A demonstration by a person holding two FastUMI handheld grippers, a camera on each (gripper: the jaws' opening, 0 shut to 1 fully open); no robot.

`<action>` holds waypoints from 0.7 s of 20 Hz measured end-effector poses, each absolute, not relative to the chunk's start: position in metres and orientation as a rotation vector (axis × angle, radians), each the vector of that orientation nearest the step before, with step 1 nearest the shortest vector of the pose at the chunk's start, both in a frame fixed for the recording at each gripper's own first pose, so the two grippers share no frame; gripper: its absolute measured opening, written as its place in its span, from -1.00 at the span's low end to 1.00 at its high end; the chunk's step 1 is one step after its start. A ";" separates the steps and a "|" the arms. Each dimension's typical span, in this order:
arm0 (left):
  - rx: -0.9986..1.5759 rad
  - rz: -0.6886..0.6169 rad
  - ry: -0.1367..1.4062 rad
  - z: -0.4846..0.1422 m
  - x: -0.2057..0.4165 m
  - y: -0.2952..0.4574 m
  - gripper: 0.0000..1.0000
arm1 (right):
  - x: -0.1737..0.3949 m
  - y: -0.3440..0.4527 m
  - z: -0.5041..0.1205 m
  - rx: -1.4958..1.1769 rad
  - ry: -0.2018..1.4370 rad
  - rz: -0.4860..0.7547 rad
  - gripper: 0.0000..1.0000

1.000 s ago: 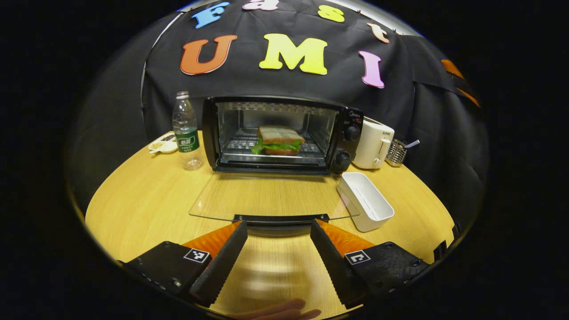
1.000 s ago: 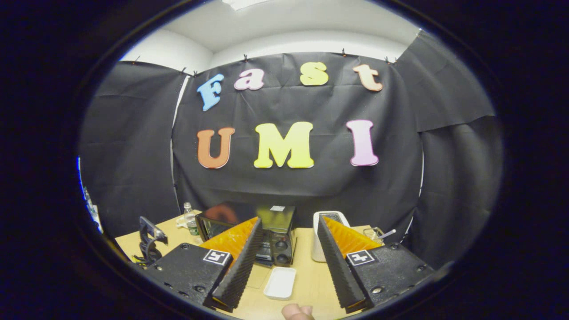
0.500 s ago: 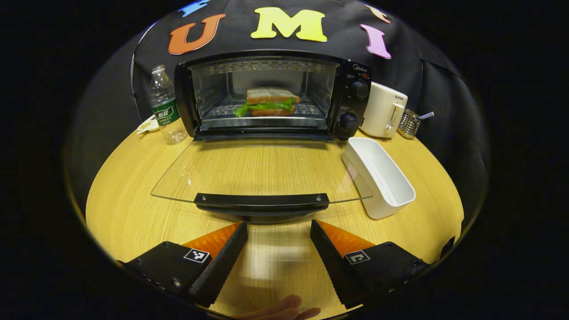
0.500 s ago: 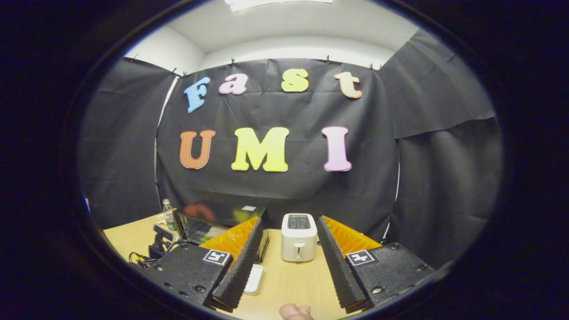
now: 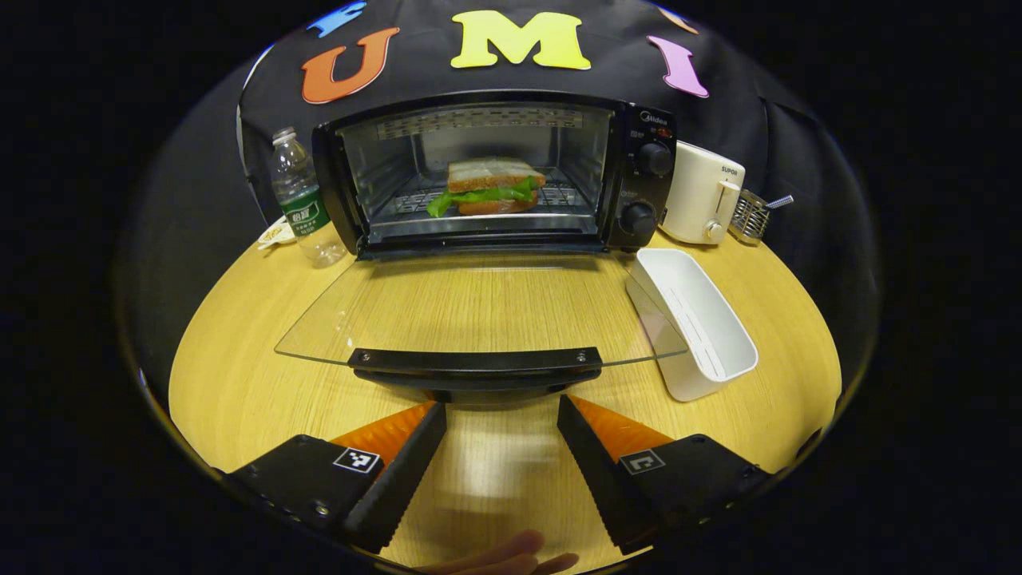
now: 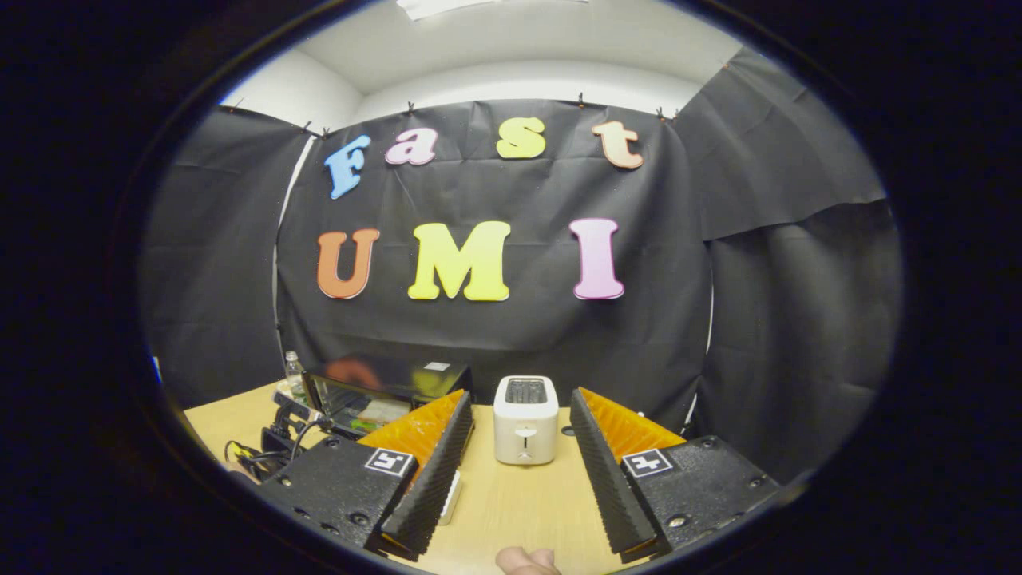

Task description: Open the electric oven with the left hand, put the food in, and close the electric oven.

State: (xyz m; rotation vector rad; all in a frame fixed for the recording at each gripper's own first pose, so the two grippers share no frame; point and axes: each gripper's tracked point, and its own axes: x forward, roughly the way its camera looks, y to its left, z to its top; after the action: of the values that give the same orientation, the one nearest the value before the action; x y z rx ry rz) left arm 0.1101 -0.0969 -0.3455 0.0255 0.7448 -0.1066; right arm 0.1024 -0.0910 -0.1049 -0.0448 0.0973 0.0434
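Observation:
In the left gripper view the black electric oven (image 5: 639, 160) stands at the back of the wooden table with its glass door (image 5: 479, 307) folded down flat. A sandwich (image 5: 487, 185) with green lettuce lies on the wire rack inside. The door's black handle (image 5: 475, 361) sits just beyond my left gripper (image 5: 501, 419), which is open and holds nothing. In the right gripper view my right gripper (image 6: 519, 431) is open and raised, with the oven (image 6: 375, 391) low at the left.
A white rectangular tray (image 5: 695, 319) lies right of the door. A white toaster (image 5: 703, 200) and a metal holder (image 5: 750, 217) stand right of the oven; a water bottle (image 5: 299, 200) and a small dish (image 5: 275, 233) stand left. The toaster (image 6: 524, 419) shows between the right fingers.
My left gripper moved forward toward the door handle, so the oven looms larger. The right gripper swung right, bringing the toaster between its fingers.

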 end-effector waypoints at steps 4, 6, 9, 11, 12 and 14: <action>0.119 -0.094 0.642 -0.322 0.125 -0.091 0.92 | 0.101 -0.091 -0.110 -0.037 0.110 0.048 0.62; 0.117 -0.098 0.622 -0.316 0.129 -0.091 0.92 | 0.101 -0.093 -0.112 -0.038 0.115 0.047 0.62; 0.120 -0.083 0.590 -0.304 0.140 -0.086 0.92 | 0.097 -0.096 -0.113 -0.038 0.118 0.040 0.62; 0.112 -0.074 0.571 -0.296 0.146 -0.084 0.92 | 0.097 -0.100 -0.116 -0.037 0.121 0.039 0.62; 0.101 -0.078 0.563 -0.292 0.150 -0.085 0.92 | 0.097 -0.100 -0.117 -0.036 0.123 0.039 0.62; 0.084 -0.082 0.540 -0.280 0.157 -0.086 0.92 | 0.096 -0.100 -0.116 -0.037 0.124 0.038 0.62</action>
State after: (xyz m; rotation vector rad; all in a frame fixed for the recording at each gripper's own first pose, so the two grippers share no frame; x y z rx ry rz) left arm 0.1574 -0.0856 -0.2797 0.0843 0.5403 -0.0815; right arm 0.0955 -0.1005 -0.1162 -0.0372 0.1240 0.0382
